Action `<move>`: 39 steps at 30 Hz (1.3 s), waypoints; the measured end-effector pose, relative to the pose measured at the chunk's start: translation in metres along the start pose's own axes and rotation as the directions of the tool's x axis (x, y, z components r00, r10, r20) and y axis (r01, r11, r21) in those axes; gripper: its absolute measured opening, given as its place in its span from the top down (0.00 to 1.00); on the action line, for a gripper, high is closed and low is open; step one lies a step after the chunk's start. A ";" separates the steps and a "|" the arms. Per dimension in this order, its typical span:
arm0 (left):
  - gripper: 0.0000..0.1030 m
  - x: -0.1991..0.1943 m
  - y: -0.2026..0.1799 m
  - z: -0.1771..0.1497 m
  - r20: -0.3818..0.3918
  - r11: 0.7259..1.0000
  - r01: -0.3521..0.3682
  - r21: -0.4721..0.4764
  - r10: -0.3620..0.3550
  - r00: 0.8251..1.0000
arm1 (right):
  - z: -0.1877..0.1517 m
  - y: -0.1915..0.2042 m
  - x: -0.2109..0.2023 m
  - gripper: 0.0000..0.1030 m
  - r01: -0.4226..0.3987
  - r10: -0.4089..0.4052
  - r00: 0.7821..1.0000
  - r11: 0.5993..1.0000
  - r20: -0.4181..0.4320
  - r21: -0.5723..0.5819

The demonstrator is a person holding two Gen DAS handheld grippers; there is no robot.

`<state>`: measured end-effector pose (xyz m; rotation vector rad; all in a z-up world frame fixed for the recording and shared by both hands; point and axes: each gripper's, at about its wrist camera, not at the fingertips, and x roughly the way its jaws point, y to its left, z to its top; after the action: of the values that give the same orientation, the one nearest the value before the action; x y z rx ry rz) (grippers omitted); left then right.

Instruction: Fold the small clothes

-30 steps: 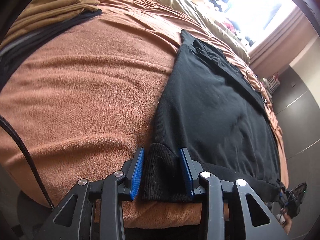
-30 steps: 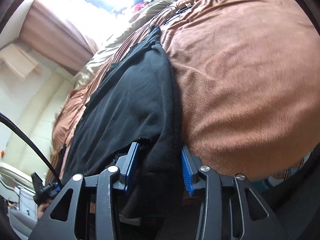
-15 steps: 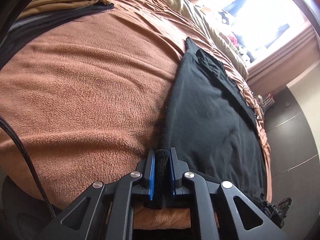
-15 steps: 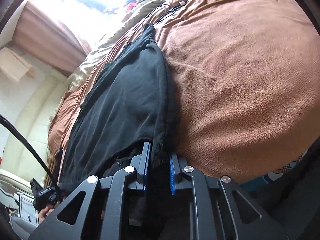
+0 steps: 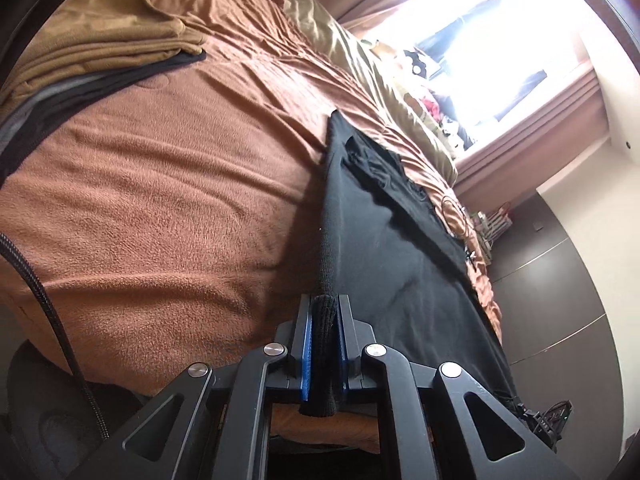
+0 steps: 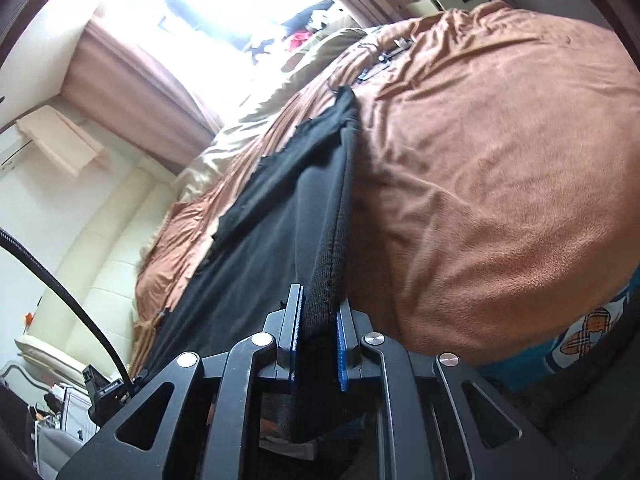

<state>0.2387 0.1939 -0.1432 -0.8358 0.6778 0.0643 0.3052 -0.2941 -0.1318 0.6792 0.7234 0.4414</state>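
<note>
A black knit garment (image 5: 400, 248) lies stretched along a bed covered by a brown fleece blanket (image 5: 168, 200). My left gripper (image 5: 324, 312) is shut on the garment's near ribbed corner at the bed's front edge, and that edge is raised off the blanket. In the right wrist view the same black garment (image 6: 272, 216) runs away from me. My right gripper (image 6: 320, 300) is shut on its other near ribbed corner, lifted above the brown blanket (image 6: 500, 168).
A stack of folded tan and dark clothes (image 5: 100, 60) lies at the far left of the bed. Beige pillows (image 5: 360, 60) and a bright window (image 5: 500, 40) are beyond. A dark wardrobe (image 5: 560, 280) stands right. A cream headboard (image 6: 100, 240) is left in the right wrist view.
Both grippers closed on the garment's near corners, then lifted them. The hem edges now stand up off the blanket and the garment is pulled taut.
</note>
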 end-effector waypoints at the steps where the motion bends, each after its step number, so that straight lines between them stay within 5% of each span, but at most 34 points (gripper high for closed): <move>1: 0.90 -0.004 -0.001 0.000 0.006 1.000 0.005 0.000 -0.005 1.000 | 0.000 0.002 -0.002 0.90 -0.006 0.006 1.000 1.000 0.002 -0.005; 20: 0.90 -0.088 -0.005 -0.019 0.085 0.996 0.087 -0.009 -0.086 0.993 | -0.023 0.017 -0.060 0.90 -0.087 0.089 0.995 0.995 0.041 -0.044; 39: 0.91 -0.190 -0.004 -0.064 0.176 0.983 0.178 0.036 -0.181 0.968 | -0.061 0.021 -0.129 0.90 -0.140 0.150 0.985 0.983 0.081 -0.122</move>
<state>0.0560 0.1847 -0.0608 -0.8575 0.4311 -0.0309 0.1716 -0.3295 -0.0926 0.6409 0.5606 0.5783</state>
